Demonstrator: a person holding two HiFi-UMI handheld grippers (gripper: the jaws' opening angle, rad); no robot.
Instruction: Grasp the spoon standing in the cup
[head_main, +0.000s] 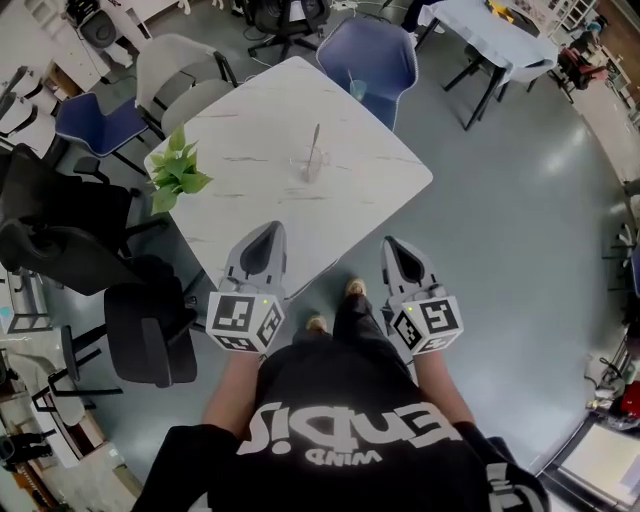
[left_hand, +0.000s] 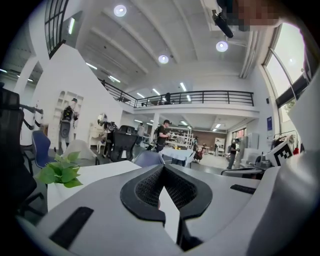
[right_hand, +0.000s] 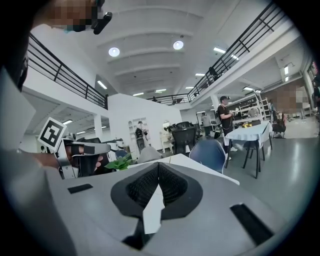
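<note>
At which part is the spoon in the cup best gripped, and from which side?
Grip the spoon by its upper handle: it stands out above the rim of the clear cup, while the rest sits inside. Come from above, probably over the near edge of the table, so the jaws close across the thin handle without touching the cup.

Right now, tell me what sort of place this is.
Probably an open-plan office or workshop hall: a white marble-patterned square table with blue moulded chairs beside it, black office chairs nearby, and an upper balcony with black metal railing.
</note>
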